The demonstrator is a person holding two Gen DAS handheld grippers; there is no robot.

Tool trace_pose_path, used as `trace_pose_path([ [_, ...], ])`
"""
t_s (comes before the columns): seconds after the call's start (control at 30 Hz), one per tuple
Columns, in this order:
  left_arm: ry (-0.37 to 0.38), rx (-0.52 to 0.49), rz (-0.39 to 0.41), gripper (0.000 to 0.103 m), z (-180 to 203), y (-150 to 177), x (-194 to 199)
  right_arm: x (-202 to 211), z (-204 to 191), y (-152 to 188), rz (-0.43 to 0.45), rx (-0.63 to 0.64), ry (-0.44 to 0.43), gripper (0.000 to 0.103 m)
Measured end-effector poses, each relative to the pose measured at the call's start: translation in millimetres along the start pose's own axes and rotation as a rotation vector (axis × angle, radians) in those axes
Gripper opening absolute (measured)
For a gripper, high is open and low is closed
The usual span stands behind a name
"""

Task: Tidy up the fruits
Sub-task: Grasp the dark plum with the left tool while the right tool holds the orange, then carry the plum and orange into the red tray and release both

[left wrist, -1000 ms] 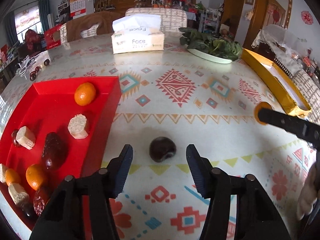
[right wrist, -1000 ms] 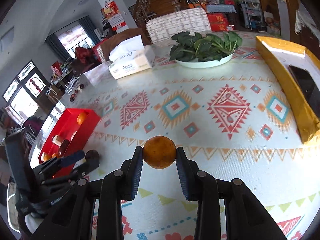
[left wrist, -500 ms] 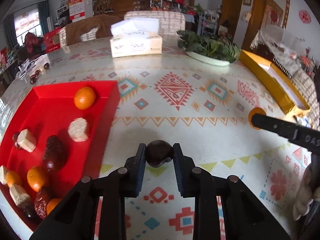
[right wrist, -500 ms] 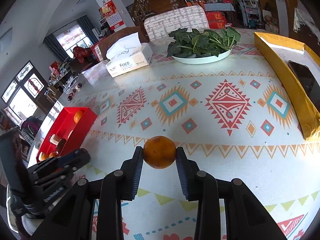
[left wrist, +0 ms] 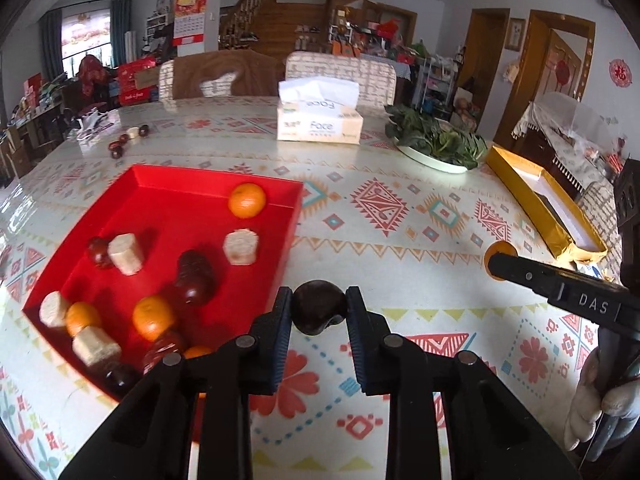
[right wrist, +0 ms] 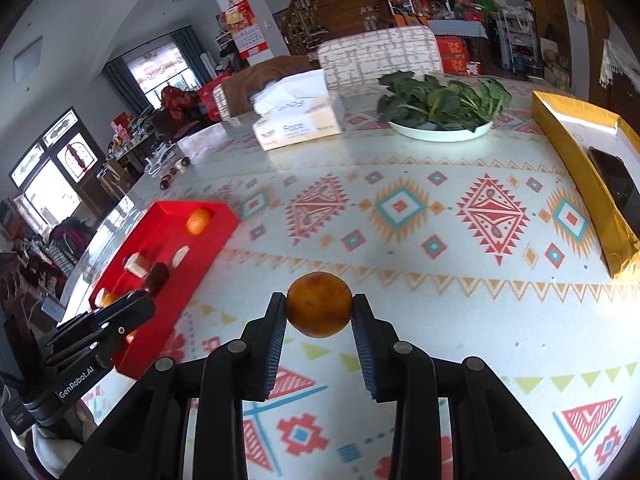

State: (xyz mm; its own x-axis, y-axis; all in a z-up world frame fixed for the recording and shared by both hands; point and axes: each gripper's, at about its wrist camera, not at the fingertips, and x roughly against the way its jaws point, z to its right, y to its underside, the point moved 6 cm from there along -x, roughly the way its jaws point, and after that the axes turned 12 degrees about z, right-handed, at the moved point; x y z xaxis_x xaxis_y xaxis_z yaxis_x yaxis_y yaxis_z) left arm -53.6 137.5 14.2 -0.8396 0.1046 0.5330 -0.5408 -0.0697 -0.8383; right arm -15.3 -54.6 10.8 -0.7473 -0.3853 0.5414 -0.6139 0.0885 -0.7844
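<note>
Fruit lies mostly in the red tray [left wrist: 160,178] on the left of the patterned table [left wrist: 400,240]: an orange [left wrist: 247,199] by the tray's far wall, pale cut chunks [left wrist: 240,247], dark red dates [left wrist: 194,276] in the middle, and more oranges [left wrist: 153,317] and chunks at the near corner. Far left, beyond the tray, a few small dark fruits [left wrist: 117,150] sit loose on the table. Just right of the tray's near edge, the left gripper [left wrist: 319,308] has its jaws clamped on a dark round chestnut [left wrist: 319,307], held between the blue ribbed pads [left wrist: 285,312]; whether it is clear of the cloth I cannot tell. At the far side of the table stand a tissue box [left wrist: 320,122] and, to its right, a white plate of greens [left wrist: 436,146]. Farther right, the right gripper [right wrist: 319,307] is closed on a brownish orange [right wrist: 319,305], squeezed at both sides, over the table's near middle; from the left view only its black finger and the rim of that orange show at right. A gold box [right wrist: 580,168] runs along the right edge of the table, with a dark phone-like slab [right wrist: 614,188] inside.
</note>
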Motion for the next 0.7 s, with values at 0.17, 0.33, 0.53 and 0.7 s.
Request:
trace_pose_path([
  [0.17,-0.011,0.018,0.033,0.026,-8.0,-2.9,17.3,12.3,-17.4,0.9,0.01,0.033,0.0,0.037],
  [0.33,-0.006,0.038,0.059,0.026,-14.4,-4.8,32.4,23.5,-33.1,0.7,0.021,0.064,0.003,0.037],
  [0.53,0.002,0.06,0.084,0.026,-21.3,-4.5,47.3,34.0,-55.9,3.1,0.033,0.104,-0.002,0.037],
  [0.7,-0.001,0.088,0.112,0.026,-35.0,-6.0,61.1,40.5,-78.7,5.5,0.039,0.149,-0.016,0.037],
])
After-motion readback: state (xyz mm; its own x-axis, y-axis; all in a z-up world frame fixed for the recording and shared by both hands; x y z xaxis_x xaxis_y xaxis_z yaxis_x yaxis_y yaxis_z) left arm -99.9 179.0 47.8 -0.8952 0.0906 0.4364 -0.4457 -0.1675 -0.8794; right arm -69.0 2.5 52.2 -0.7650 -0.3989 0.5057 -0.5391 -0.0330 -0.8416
